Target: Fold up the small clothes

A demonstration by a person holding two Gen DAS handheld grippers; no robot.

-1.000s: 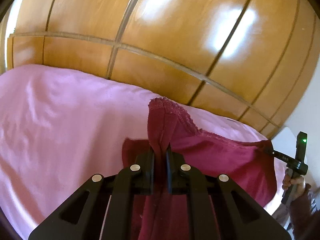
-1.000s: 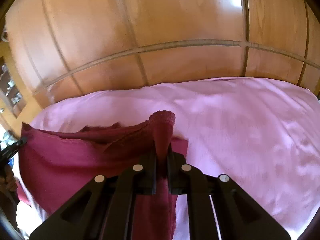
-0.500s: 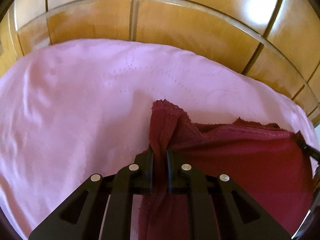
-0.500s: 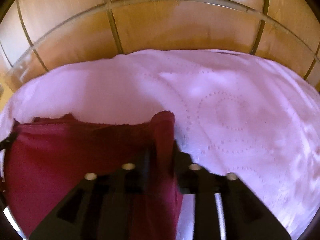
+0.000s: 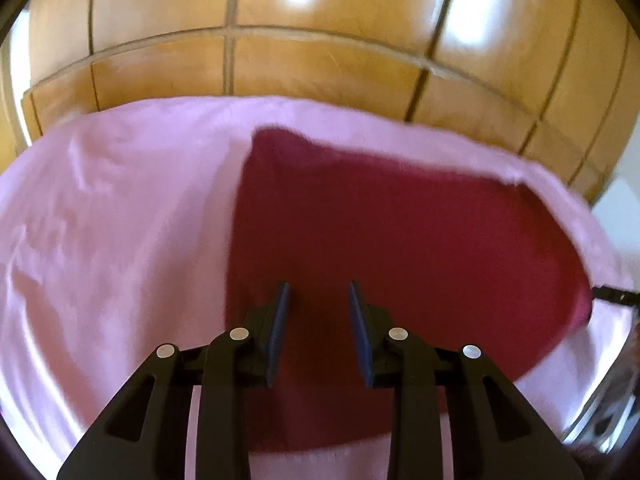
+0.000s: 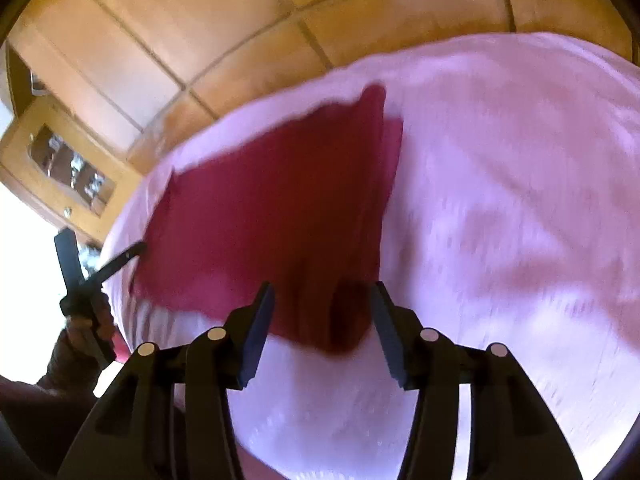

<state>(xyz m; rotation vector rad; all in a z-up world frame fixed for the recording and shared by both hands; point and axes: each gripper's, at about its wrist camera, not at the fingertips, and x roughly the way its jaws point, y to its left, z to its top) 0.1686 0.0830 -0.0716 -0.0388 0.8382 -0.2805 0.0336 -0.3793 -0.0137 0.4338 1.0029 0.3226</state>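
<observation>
Dark red garment (image 5: 400, 248): a small piece of cloth lying spread and nearly flat on the pink bedspread (image 5: 112, 216), near the bedspread's far edge, where the wooden panelled wardrobe (image 5: 320, 68) rises behind it. In the right wrist view the same garment (image 6: 272, 216) shows a doubled strip along the side toward the open middle of the bedspread (image 6: 520, 184), and its near corner bunches slightly just ahead of the fingers. Left gripper (image 5: 318, 292): jaws apart and opening, poised over the garment's near edge; cloth lies beneath the gap, but the pads do not press on it. Right gripper (image 6: 322, 292): jaws set wider and opening, over the garment's near corner, likewise not pinching it. The left gripper (image 6: 136, 248) also appears in the right wrist view at the garment's other side, held by a hand (image 6: 86, 324) in a dark sleeve. Both views are motion-blurred.
</observation>
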